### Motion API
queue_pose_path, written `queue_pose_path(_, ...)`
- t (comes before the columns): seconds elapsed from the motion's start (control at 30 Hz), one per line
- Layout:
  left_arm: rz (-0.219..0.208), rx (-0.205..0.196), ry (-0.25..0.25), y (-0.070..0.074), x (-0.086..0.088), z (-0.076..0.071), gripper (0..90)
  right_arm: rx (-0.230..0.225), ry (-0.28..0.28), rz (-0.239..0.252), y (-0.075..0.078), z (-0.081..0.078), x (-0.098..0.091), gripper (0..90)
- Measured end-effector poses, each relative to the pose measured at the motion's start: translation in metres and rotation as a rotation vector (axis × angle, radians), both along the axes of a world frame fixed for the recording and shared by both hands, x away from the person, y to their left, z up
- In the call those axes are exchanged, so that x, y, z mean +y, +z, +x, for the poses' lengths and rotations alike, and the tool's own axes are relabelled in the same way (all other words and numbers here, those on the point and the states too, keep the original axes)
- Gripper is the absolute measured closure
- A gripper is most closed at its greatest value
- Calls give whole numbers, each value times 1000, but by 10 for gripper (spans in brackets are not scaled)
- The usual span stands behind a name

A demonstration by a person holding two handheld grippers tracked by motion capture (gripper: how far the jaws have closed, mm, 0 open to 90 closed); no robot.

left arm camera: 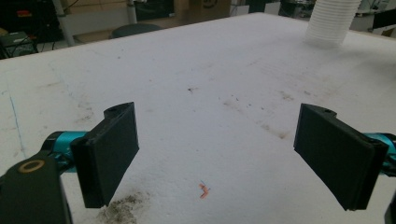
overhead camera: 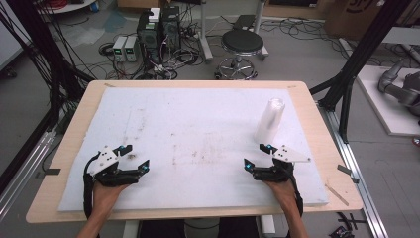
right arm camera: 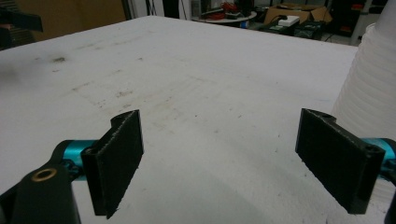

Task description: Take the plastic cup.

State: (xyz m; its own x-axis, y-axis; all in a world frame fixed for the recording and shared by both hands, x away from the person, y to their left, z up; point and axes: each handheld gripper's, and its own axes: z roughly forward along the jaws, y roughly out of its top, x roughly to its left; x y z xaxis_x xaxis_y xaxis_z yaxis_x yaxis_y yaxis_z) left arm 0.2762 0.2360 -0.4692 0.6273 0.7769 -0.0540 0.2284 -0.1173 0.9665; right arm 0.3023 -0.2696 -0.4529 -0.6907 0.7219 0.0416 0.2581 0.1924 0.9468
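Two grippers, left gripper (overhead camera: pixel 133 158) and right gripper (overhead camera: pixel 256 156), are held near the table's (overhead camera: pixel 198 84) front edge, fingers apart, seemingly readied for the cup stack (overhead camera: pixel 270 121).

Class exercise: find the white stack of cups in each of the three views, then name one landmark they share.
High view: stack of cups stands right of centre, beyond the right gripper.
Left gripper view: top right corner.
Right gripper view: right edge.
Shared landmark: the stained white foam board.
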Motion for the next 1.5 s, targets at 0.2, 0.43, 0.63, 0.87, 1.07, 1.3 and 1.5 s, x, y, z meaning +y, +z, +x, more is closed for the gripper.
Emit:
queue_pose_path(0.2, -23, 11, 1, 0, 2, 1, 137, -4, -3, 1, 10, -3, -7, 152)
queue_pose_path(0.43, -14, 8, -5, 0, 1, 1, 136, -20, -24, 16, 40, -7, -22, 151)
queue_pose_path(0.63, -21, 11, 3, 0, 2, 1, 136, -39, -26, -23, 71, -7, -30, 150)
queue_pose_path(0.87, -24, 17, -3, 0, 2, 2, 136, -31, -47, -80, 124, 2, -41, 150)
queue_pose_path(1.07, -37, 39, 1, 0, 3, 4, 136, -21, -41, -125, 159, 18, -44, 148)
queue_pose_path(1.3, -32, 36, 1, 0, 3, 3, 136, 29, -34, -176, 178, 44, -42, 143)
queue_pose_path(1.5, -34, 39, 6, 0, 3, 4, 136, 71, -32, -221, 186, 64, -38, 143)
